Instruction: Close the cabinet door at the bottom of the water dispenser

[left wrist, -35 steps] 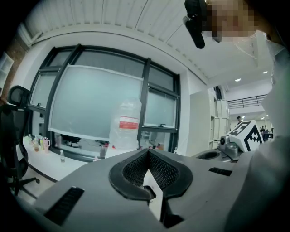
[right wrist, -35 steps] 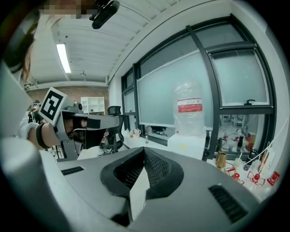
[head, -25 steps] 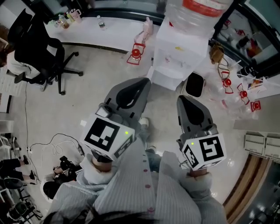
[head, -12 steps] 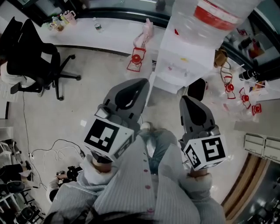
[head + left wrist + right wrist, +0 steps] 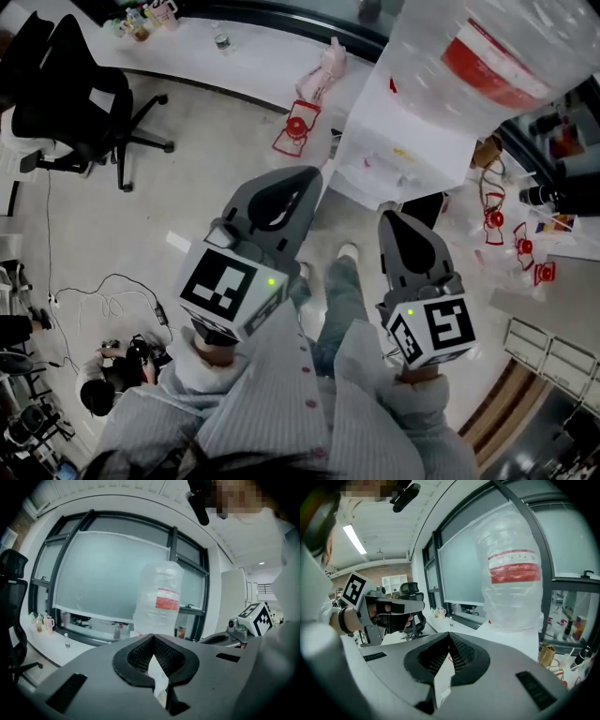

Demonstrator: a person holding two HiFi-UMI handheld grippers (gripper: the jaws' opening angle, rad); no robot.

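The water dispenser (image 5: 405, 142) is a white cabinet with a big clear bottle (image 5: 487, 58) on top, at the upper right of the head view. At its foot shows a dark patch (image 5: 424, 208); the cabinet door itself I cannot make out. My left gripper (image 5: 302, 174) is shut and empty, held in the air left of the dispenser. My right gripper (image 5: 387, 217) is shut and empty, its tip just short of the dark patch. The bottle (image 5: 157, 599) stands ahead of the shut left gripper (image 5: 153, 636). In the right gripper view the bottle (image 5: 513, 588) looms close beyond the shut right gripper (image 5: 449, 633).
A black office chair (image 5: 66, 94) stands at the far left. A white counter (image 5: 234, 66) with small bottles runs along the window. Red wire items (image 5: 292, 131) lie on the floor near the dispenser, more of them (image 5: 525, 248) to its right. Cables (image 5: 112, 300) trail at lower left.
The person has walked toward the dispenser, which now looks larger and nearer. Both grippers were carried forward with it and stayed shut.
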